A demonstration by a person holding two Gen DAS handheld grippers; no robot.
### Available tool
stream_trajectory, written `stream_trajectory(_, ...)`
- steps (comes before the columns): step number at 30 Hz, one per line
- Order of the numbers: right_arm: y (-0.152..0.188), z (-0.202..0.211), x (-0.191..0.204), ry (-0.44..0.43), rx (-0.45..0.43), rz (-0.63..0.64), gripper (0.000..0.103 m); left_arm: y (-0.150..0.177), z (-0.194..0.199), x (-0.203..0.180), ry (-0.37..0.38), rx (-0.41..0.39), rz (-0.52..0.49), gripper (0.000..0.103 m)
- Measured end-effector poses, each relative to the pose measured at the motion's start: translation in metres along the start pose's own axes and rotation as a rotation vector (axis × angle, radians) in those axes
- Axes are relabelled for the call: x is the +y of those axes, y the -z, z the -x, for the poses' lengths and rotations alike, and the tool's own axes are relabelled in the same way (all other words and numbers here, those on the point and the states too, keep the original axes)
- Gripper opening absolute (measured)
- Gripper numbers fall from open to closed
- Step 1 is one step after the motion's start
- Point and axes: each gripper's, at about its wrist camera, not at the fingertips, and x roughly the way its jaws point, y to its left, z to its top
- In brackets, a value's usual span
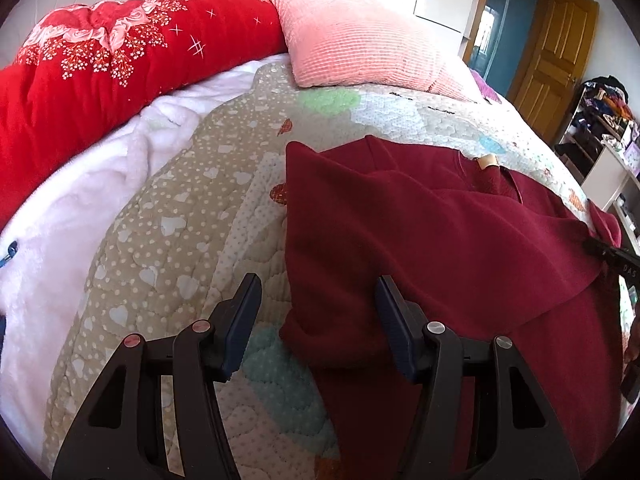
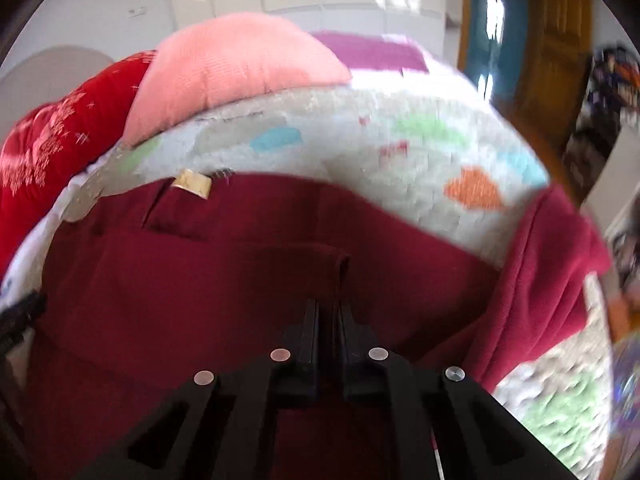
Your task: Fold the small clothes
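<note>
A dark red fleece garment [image 1: 460, 240] lies on the quilted bedspread [image 1: 168, 240], its left sleeve folded in, a tan neck label [image 1: 487, 161] at its far edge. My left gripper [image 1: 318, 284] is open and empty, just above the garment's left edge and cuff. In the blurred right wrist view my right gripper [image 2: 329, 306] is shut on a fold of the same garment [image 2: 200, 280], near a sleeve cuff [image 2: 340, 268]. The other sleeve [image 2: 540, 280] drapes to the right. The right gripper's tip also shows in the left wrist view [image 1: 612, 256].
A red floral duvet [image 1: 100, 64] and a pink pillow [image 1: 360, 40] lie at the head of the bed. A white fleece blanket [image 1: 80, 208] lies at the left. A wooden door [image 1: 556, 52] and cluttered shelves [image 1: 600, 120] stand beyond the bed at the right.
</note>
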Motion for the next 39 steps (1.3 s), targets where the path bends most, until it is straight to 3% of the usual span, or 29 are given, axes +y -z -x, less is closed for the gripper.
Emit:
stream_trajectory(2,0.002,0.002,-0.006,0.046,-0.029,0.0,0.007,0.0,-0.002,-0.001,0.003,0.006,-0.003,0.059)
stream_trajectory(6,0.008,-0.011,-0.013,0.077,0.004,0.003,0.007,0.0,-0.004,0.0,0.008,0.012,0.0,0.059)
stream_trajectory(10,0.0,0.014,-0.032,-0.007,-0.021,-0.066,0.008,0.0,-0.003,0.001,0.007,0.011,0.0,0.059)
stream_trajectory(12,-0.003,0.028,-0.052,0.004,-0.05,-0.135,0.014,0.0,-0.003,0.001,0.008,0.01,0.001,0.059)
stream_trajectory(14,-0.004,0.043,-0.083,0.043,-0.095,-0.215,0.043,0.0,-0.003,0.001,0.008,0.01,0.003,0.059)
stream_trajectory(15,-0.005,0.048,-0.095,0.073,-0.106,-0.242,0.048,0.0,-0.003,0.002,0.006,0.01,0.004,0.06)
stream_trajectory(17,-0.012,0.052,-0.122,0.12,-0.102,-0.291,0.048,0.0,-0.004,0.002,0.0,0.01,0.007,0.063)
stream_trajectory(20,-0.032,0.044,-0.148,0.11,-0.074,-0.342,0.048,0.0,-0.005,0.004,0.006,0.012,0.017,0.064)
stream_trajectory(24,-0.056,0.013,-0.168,0.142,-0.001,-0.389,0.048,0.0,-0.005,0.004,0.011,0.013,0.021,0.065)
stream_trajectory(29,-0.084,-0.031,-0.191,0.255,0.077,-0.395,0.051,0.0,-0.007,0.005,0.018,0.02,0.025,0.068)
stream_trajectory(32,-0.083,-0.05,-0.213,0.273,0.124,-0.48,0.051,0.0,-0.008,0.004,0.018,0.022,0.023,0.068)
stream_trajectory(34,-0.077,-0.061,-0.228,0.223,0.133,-0.55,0.051,-0.001,-0.009,0.004,0.019,0.024,0.022,0.069)
stream_trajectory(36,-0.074,-0.061,-0.231,0.209,0.108,-0.524,0.047,-0.001,-0.009,0.004,0.021,0.024,0.023,0.069)
stream_trajectory(39,-0.071,-0.054,-0.225,0.2,0.099,-0.458,0.016,-0.001,-0.007,0.004,0.023,0.021,0.025,0.069)
